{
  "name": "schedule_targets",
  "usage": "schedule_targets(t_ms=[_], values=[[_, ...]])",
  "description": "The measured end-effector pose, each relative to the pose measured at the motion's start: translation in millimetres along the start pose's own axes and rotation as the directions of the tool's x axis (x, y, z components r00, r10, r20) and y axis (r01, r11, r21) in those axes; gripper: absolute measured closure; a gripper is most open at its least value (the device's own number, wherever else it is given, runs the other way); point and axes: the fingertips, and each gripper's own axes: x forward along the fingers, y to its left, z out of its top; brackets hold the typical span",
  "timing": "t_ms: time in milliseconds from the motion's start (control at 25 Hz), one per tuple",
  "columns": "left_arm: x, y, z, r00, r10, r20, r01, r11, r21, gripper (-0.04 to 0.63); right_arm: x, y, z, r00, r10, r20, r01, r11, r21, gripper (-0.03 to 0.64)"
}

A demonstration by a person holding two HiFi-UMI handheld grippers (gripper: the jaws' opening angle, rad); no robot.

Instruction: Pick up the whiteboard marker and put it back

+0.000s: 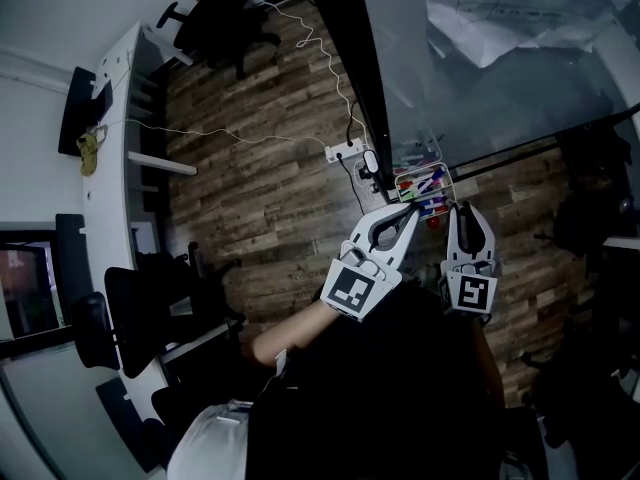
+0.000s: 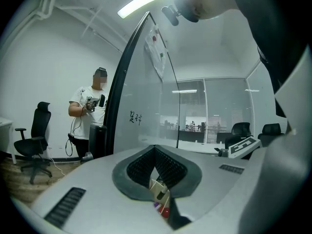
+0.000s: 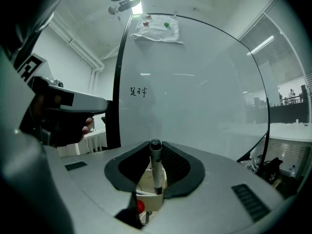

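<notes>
My right gripper (image 3: pixel 155 149) is shut on a whiteboard marker (image 3: pixel 156 172), dark-capped and grey-barrelled, which stands upright between the pads. Right under it is the white marker tray (image 3: pixel 146 199), with a red round thing beside it. In the head view the tray (image 1: pixel 402 180) hangs at the foot of the glass whiteboard (image 1: pixel 420 68) and holds several coloured markers. My right gripper (image 1: pixel 462 210) points at the tray from just below it. My left gripper (image 1: pixel 405 211) is beside it on the left, shut and holding nothing; its own view shows the tray (image 2: pixel 158 191) under the shut tips (image 2: pixel 155 149).
A person (image 2: pixel 90 111) stands left of the whiteboard (image 2: pixel 146 106) holding a device. An office chair (image 2: pixel 31 140) is further left. A power strip (image 1: pixel 345 151) with cables lies on the wood floor by the board's foot. A white desk (image 1: pixel 115 168) runs along the left wall.
</notes>
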Motion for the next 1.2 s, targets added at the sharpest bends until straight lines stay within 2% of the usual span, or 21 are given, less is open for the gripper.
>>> schedule_targets(t_ms=[480,760,920,1200], values=[[7,7,0,0.999,0.033,-0.013,-0.033,0.999,0.004,0.595,18,-2,-8,0.999,0.042,0.008,-0.042,0.999,0.009,0.532],[8,8,-1,0.999,0.032,-0.017,-0.032,0.999,-0.001,0.595,23,-4,-18,0.999,0.039,-0.015,-0.039,0.999,0.008,0.532],[9,7,-3,1.000,0.026,-0.018,-0.026,1.000,-0.010,0.595,20,-3,-27,0.998,0.028,-0.060,-0.028,1.000,-0.006,0.532],[4,3,-6,1.000,0.008,-0.020,-0.009,1.000,-0.020,0.595,12,2,-32,0.999,0.017,-0.052,-0.016,1.000,0.016,0.532]])
